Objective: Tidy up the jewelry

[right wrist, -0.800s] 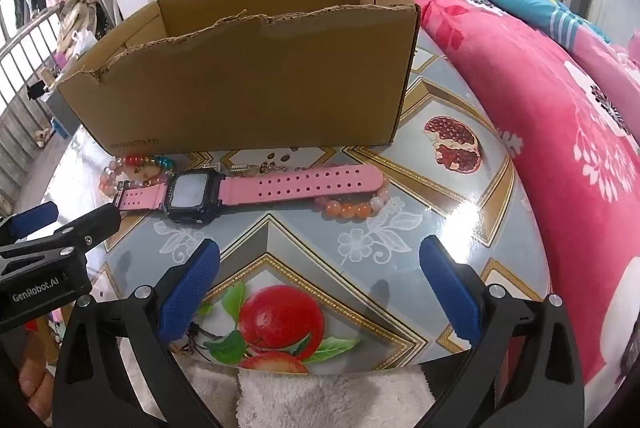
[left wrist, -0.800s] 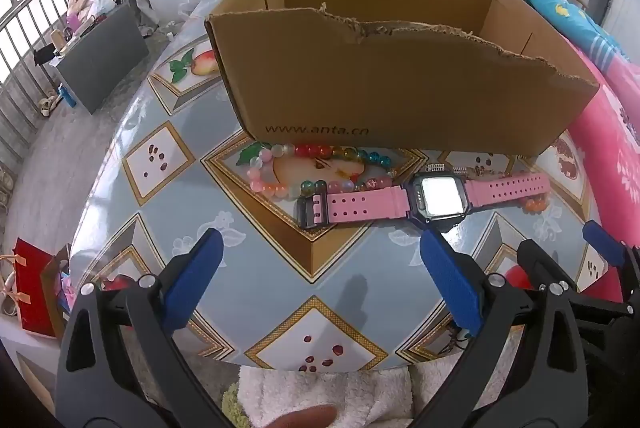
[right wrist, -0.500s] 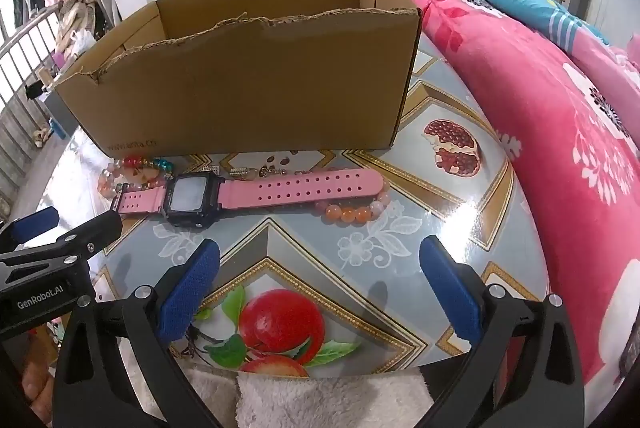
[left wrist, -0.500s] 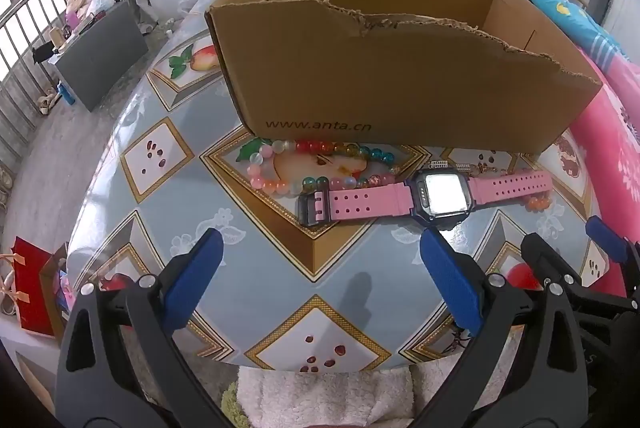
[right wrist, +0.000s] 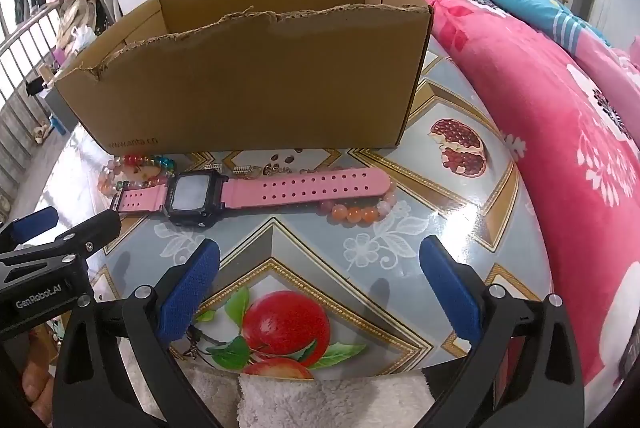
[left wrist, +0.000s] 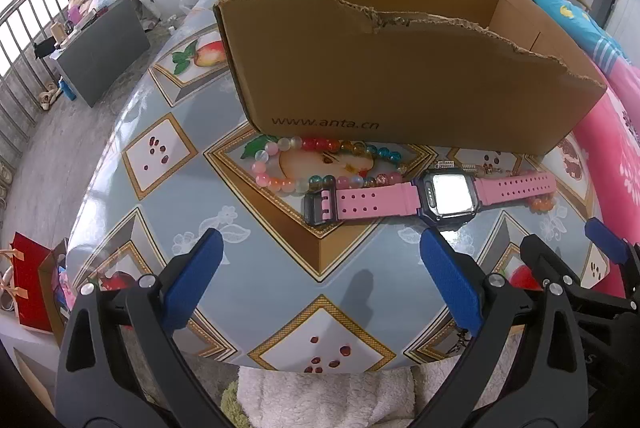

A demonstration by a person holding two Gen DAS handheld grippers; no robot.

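A pink-strapped watch (left wrist: 432, 194) (right wrist: 248, 192) lies flat on the patterned table in front of a torn cardboard box (left wrist: 400, 68) (right wrist: 256, 68). A multicoloured bead bracelet (left wrist: 320, 164) (right wrist: 136, 168) rests under the watch's buckle end. An orange bead bracelet (right wrist: 356, 212) (left wrist: 542, 203) peeks out under the strap's other end. Small metal charms (right wrist: 264, 170) lie between watch and box. My left gripper (left wrist: 320, 280) hovers open over the table, short of the watch. My right gripper (right wrist: 320, 280) is also open and empty, near the table's front edge.
A pink flowered quilt (right wrist: 560, 108) lies along the table's right side. A white fluffy towel (right wrist: 332, 404) hangs at the near edge. The table (left wrist: 168, 188) drops off on the left to a floor with a red bag (left wrist: 30, 288) and a grey cabinet (left wrist: 100, 48).
Both views have tipped slightly, so the box and watch sit a little lower in each view. A fingertip seen at the bottom of the earliest left view is gone. Both grippers stay open.
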